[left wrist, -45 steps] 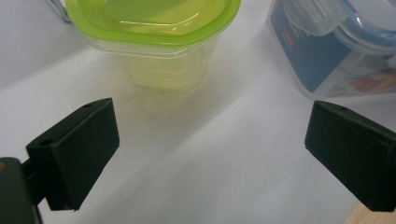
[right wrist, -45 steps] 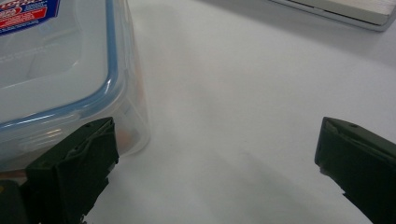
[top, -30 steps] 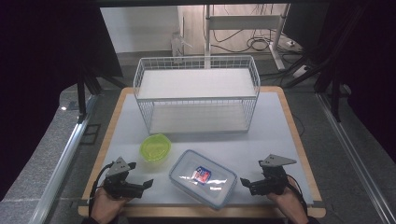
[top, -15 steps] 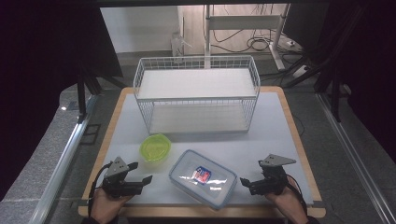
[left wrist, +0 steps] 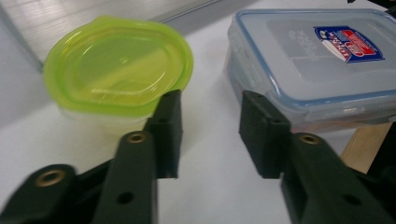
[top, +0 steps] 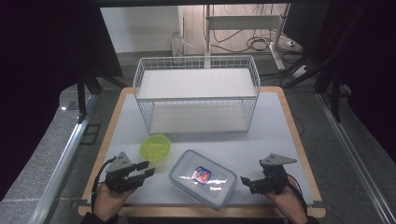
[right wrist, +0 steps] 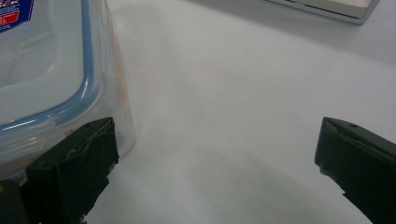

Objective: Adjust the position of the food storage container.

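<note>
High view: left gripper [top: 145, 169] low near the front-left corner of the white table [top: 280, 135], jaws just closing to a narrow gap, nothing between them. Right gripper [top: 246, 182] near the front-right corner, spread wide, empty. Clear rectangular container [top: 203, 178] with blue-edged lid between the two grippers at the front edge, lying skewed to that edge. Green-lidded tub [top: 156, 147] just behind the left gripper, beside the container's left end. White wire rack [top: 196, 95] across the back half, empty. Grippers likely parked either side of the container ahead of a two-sided pickup.

Left gripper view: green-lidded tub [left wrist: 116, 70] just beyond the left jaw tip, clear rectangular container [left wrist: 308, 60] beyond the right jaw tip, bare table [left wrist: 210, 158] in the gap. Neither thing gripped.

Right gripper view: jaws far apart, clear rectangular container [right wrist: 51, 70] close against the left jaw, contact not discernible; white table [right wrist: 224, 116] between.

Room: dark screens either side, cables and a stand on the floor behind the back edge.
</note>
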The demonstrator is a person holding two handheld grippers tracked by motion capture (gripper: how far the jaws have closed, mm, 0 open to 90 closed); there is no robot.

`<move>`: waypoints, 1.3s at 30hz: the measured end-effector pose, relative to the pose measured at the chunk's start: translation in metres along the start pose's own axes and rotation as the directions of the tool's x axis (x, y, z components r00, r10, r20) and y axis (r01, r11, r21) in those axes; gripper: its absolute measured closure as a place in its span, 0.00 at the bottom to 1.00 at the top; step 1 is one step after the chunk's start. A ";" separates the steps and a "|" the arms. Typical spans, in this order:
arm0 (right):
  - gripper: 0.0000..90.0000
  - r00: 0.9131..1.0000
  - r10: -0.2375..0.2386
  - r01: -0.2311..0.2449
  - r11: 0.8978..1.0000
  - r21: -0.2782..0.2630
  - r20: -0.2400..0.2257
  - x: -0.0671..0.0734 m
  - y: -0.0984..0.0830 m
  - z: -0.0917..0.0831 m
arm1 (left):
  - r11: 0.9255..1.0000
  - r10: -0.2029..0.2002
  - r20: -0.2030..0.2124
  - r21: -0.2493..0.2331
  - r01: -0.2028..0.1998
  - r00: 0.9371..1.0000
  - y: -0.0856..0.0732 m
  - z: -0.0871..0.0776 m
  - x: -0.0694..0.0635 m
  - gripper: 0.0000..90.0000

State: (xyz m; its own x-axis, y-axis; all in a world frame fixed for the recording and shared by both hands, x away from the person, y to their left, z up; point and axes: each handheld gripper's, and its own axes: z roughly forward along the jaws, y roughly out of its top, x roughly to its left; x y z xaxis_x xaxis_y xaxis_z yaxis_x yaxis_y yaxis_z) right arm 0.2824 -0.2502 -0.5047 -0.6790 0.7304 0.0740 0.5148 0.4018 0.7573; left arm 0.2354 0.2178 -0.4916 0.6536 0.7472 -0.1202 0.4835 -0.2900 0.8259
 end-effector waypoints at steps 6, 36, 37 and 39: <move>0.00 1.000 0.001 -0.001 1.000 0.006 0.001 -0.001 0.000 0.000 | 1.000 -0.022 -0.012 -0.003 0.022 1.000 0.013 0.011 0.003 0.91; 0.02 1.000 0.000 -0.001 0.998 0.061 0.019 -0.003 -0.003 0.005 | 0.992 0.022 -0.047 0.123 -0.016 0.999 0.062 0.088 0.010 1.00; 0.02 1.000 -0.001 0.000 0.998 0.061 0.019 -0.003 -0.003 0.005 | 0.993 0.010 -0.039 0.116 -0.006 0.999 0.061 0.088 0.011 1.00; 0.02 1.000 0.000 -0.002 0.998 0.064 0.021 -0.002 -0.003 0.005 | 0.993 0.008 -0.049 0.120 -0.002 0.999 0.061 0.087 0.012 1.00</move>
State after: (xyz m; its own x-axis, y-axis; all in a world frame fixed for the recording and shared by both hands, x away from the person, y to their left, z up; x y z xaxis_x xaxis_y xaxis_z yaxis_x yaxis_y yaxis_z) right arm 0.2849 -0.2505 -0.5107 -0.6675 0.7422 0.0605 0.5487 0.4352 0.7138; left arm 0.3235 0.1574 -0.4907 0.6285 0.7730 -0.0864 0.5482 -0.3613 0.7543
